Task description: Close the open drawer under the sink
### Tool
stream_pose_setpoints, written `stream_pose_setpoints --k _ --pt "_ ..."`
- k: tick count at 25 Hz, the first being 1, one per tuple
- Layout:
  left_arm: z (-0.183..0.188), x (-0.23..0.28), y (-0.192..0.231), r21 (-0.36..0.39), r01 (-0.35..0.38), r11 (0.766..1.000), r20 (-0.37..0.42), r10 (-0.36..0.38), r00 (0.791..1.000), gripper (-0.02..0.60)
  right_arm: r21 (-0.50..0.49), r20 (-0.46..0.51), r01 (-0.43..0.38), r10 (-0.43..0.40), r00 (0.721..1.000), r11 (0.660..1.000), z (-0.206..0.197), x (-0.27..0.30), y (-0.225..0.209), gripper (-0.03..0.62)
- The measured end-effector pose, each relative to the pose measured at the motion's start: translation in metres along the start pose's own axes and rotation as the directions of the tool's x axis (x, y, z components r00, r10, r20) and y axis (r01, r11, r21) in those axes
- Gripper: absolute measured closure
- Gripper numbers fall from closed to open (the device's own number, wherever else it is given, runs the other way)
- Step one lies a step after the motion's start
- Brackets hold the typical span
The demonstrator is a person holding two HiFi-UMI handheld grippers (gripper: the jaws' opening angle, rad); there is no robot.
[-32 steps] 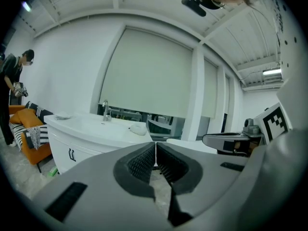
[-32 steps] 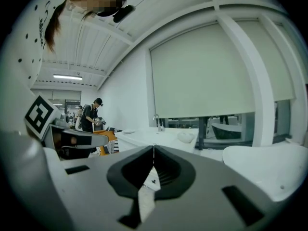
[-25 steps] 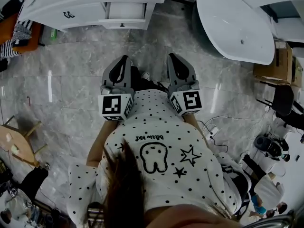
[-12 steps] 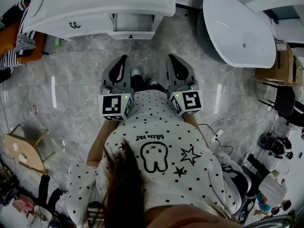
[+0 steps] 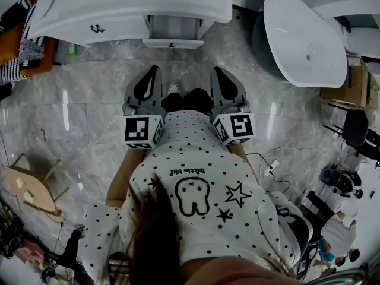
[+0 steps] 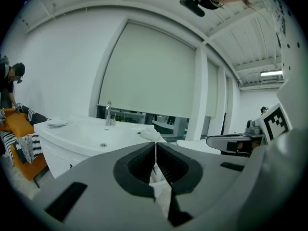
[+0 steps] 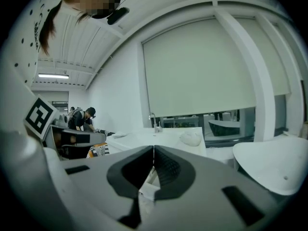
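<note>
— Best way to shut it?
— Use left gripper and right gripper as blunt pushers, both clamped shut and empty. Cross the marble floor, meet the open drawer squarely, jutting from the vanity beneath the sink, then press straight in.
— Pose now?
— Side by side before the waist, tilted slightly downward, aimed at that drawer, not touching.

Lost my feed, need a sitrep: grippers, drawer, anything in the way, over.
Left gripper shut, empty; right gripper shut, empty. Drawer open under the sink, ahead of both, untouched. Only floor between.
</note>
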State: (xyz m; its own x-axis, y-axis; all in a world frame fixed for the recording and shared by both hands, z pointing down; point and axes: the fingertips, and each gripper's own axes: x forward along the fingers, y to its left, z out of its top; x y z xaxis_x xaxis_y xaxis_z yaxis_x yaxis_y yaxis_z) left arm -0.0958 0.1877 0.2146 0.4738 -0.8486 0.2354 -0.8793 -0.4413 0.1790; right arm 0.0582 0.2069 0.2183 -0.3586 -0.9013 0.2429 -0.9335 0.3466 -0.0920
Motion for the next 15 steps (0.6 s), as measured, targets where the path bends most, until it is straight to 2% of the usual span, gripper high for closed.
stream_pose_setpoints --k 7,15 --pt "0.003 -0.003 0.017 -0.010 -0.021 1.000 0.006 0.021 1.000 0.569 -0.024 -0.018 -0.049 0.048 0.999 0.999 0.003 0.019 0.019 0.580" --pt "0.003 0.005 0.031 -0.043 -0.050 0.998 0.009 0.051 0.999 0.569 -0.032 -0.038 -0.072 0.071 0.997 0.997 0.004 0.036 0.018 0.580"
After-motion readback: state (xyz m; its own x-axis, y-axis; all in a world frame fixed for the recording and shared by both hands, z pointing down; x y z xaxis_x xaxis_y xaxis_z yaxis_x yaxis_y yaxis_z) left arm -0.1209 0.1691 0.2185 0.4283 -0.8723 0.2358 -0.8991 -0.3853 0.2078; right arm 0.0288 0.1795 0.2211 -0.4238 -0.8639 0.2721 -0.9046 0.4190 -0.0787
